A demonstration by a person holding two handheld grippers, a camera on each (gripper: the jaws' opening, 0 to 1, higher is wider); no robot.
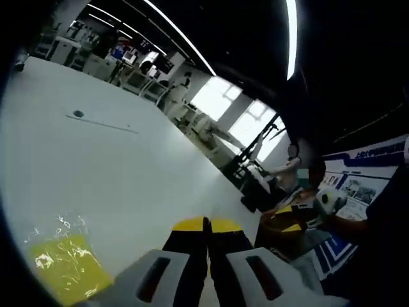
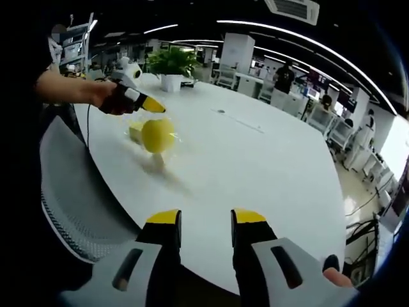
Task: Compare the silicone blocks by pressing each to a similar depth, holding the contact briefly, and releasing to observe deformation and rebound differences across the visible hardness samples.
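With left tongs [image 1: 206,225] together, right tongs [image 2: 204,219] apart over broad table [image 2: 268,166] edge.

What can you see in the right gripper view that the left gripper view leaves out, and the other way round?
Right gripper view: a potted plant, a grey mesh chair and a round yellow thing in clear wrap. Its right gripper has open jaws. Left gripper view: bright windows and a blue poster; the left gripper has shut jaws. Both: the white table.
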